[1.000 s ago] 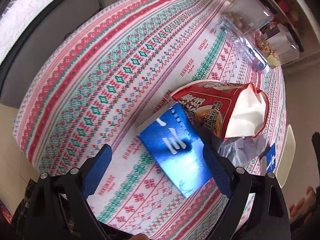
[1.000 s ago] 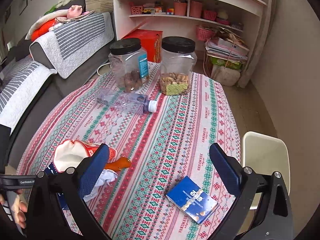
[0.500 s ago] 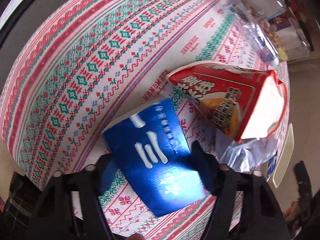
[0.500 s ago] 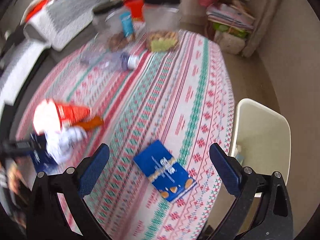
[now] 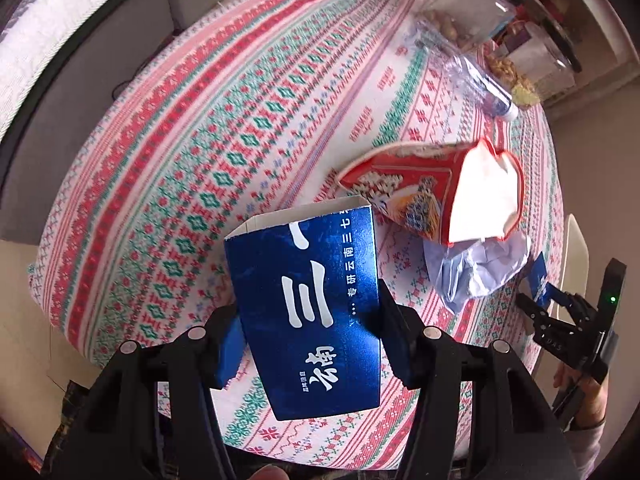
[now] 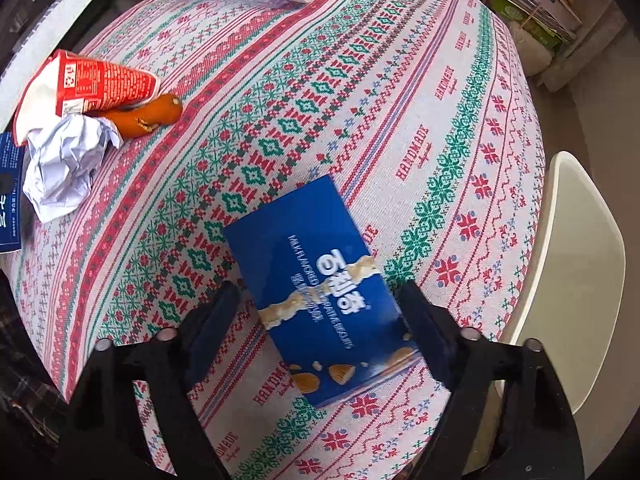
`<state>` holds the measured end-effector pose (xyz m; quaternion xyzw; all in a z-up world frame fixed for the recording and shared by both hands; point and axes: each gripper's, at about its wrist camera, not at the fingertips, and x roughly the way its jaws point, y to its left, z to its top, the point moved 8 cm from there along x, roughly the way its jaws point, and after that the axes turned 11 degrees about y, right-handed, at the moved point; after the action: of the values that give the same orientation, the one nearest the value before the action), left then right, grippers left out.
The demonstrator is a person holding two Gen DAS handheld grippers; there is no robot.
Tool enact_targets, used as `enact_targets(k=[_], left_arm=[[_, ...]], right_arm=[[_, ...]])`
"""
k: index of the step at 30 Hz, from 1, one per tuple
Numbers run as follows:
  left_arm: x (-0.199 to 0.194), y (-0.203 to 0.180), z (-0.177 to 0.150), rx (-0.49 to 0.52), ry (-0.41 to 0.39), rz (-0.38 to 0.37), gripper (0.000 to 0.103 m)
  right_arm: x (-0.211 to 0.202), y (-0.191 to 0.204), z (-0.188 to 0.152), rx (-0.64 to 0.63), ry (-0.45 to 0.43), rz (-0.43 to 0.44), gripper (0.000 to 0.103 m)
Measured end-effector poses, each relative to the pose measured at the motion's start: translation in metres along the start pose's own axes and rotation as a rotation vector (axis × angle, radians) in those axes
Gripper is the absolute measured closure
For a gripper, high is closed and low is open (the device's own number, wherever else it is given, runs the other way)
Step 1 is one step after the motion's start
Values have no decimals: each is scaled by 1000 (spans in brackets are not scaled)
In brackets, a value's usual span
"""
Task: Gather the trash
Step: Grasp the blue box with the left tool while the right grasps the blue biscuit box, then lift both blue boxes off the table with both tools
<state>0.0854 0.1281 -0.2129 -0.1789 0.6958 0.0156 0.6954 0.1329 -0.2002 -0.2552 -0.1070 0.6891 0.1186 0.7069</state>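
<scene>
My left gripper (image 5: 310, 312) is closing and its pads press both sides of a dark blue carton (image 5: 312, 300) with white characters, tilted up off the tablecloth. My right gripper (image 6: 320, 292) points down over a blue snack box (image 6: 320, 280) lying flat near the table's edge. Its jaws are closing with the box between them, and a thin strip of cloth still shows beside the left finger. The right gripper (image 5: 540, 308) also shows small in the left wrist view. A red paper cup (image 5: 432, 196) lies on its side beside crumpled white paper (image 5: 480, 268) and an orange peel (image 6: 140, 116).
A crushed clear plastic bottle (image 5: 476, 80) and two snack jars (image 5: 468, 12) stand at the far side of the round patterned table (image 6: 360, 100). A cream chair (image 6: 572, 272) sits close by the snack box. A grey sofa (image 5: 60, 80) runs beyond the table.
The left jaws closed on the blue carton and raised it off the cloth. The right gripper dropped to the snack box, tipped downward, and its jaws narrowed around it.
</scene>
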Motion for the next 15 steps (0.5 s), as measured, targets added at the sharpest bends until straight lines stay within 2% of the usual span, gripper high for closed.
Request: enact_targets(k=[3, 8, 15], left_arm=[[-10, 5, 11, -23, -36, -9, 46], [-28, 8, 21, -47, -109, -36, 46], [-53, 6, 34, -53, -247, -41, 46]], right_arm=[[-7, -7, 2, 86, -19, 34, 50], [-35, 4, 10, 88, -101, 35, 50], [-108, 42, 31, 37, -326, 94, 50]])
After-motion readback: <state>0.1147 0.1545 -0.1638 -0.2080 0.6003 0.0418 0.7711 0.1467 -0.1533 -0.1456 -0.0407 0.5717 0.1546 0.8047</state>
